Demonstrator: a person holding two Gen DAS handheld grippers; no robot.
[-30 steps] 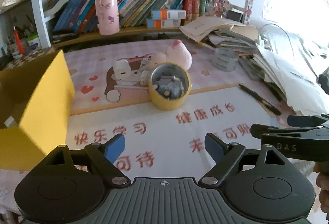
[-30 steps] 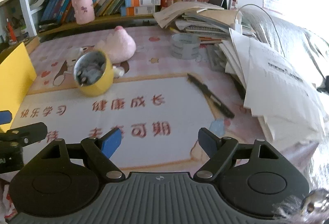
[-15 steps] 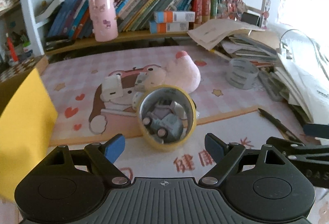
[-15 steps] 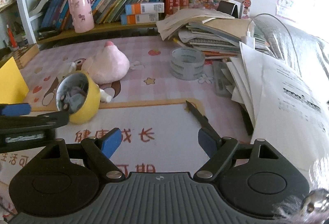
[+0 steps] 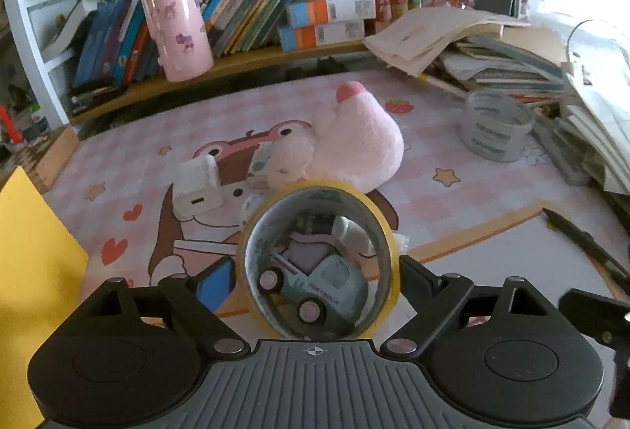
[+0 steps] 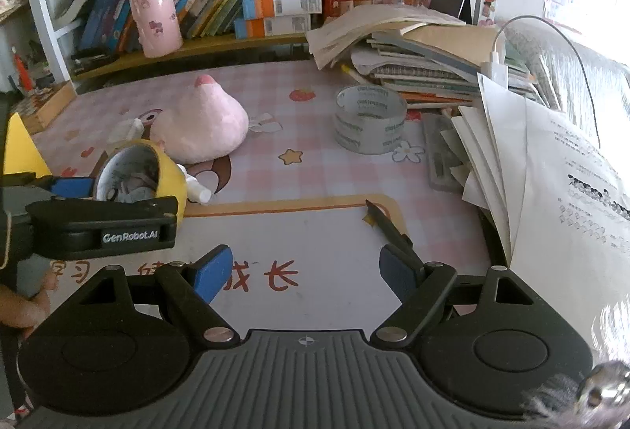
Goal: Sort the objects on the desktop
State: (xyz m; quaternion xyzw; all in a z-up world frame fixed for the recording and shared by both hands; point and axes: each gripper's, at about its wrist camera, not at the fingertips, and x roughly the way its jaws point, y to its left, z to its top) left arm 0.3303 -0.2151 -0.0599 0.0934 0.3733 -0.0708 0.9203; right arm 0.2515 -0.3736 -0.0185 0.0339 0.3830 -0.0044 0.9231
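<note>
A yellow tape roll (image 5: 319, 259) lies on its side with a small toy car (image 5: 315, 283) inside it. My left gripper (image 5: 311, 279) is open, with the roll between its fingers; I cannot tell if they touch it. The roll also shows in the right wrist view (image 6: 138, 177). My right gripper (image 6: 305, 271) is open and empty above the desk mat, with a black pen (image 6: 388, 228) just ahead of its right finger. A pink plush toy (image 5: 346, 145), a white charger (image 5: 197, 185) and a clear tape roll (image 6: 370, 120) lie further back.
A yellow box (image 5: 31, 279) stands at the left. A stack of books and loose papers (image 6: 531, 153) fills the right side. A bookshelf with a pink cup (image 5: 177, 31) runs along the back.
Both grippers have moved forward over the desk. The left gripper has closed in on the yellow tape roll, which now sits between its fingers. The right gripper has come closer to the pen.
</note>
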